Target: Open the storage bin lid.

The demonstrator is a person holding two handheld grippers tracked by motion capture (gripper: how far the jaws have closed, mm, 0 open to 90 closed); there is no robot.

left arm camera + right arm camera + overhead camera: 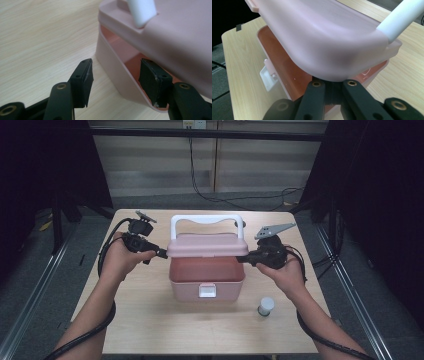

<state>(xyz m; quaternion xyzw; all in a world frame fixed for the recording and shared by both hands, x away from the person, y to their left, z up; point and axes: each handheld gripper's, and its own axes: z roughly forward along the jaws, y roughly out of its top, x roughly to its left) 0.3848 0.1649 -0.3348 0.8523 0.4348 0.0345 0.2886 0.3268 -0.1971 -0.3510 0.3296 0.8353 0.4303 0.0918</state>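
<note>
I see a pink plastic box (206,279) sitting near the middle of the pale wood-grain table (150,320). It is smooth and matte with rounded corners, its inside a warmer reddish pink, and a white latch (207,291) sits on its front wall facing me. Its lid (207,245) is lifted clear of the front rim and hangs tilted above the opening, with its long axis running left to right across the table. A white, round-barred handle (206,221) arches up from the lid's top.

My right gripper (246,259) comes in level from the right, hand wrapped around its body, and its jaws are clenched on the lid's right edge; in the right gripper view the curved underside of the lid sits right over the closed black jaws. My left gripper (163,254) points level toward the lid's left end. Its jaws are parted: in the left gripper view one flat black pad (82,80) hangs over bare table outside the box, the other sits inside the box wall under the lid, neither visibly pressing on anything.

A small white-capped bottle (266,306) stands upright on the table to the front right of the box, well apart from it.
</note>
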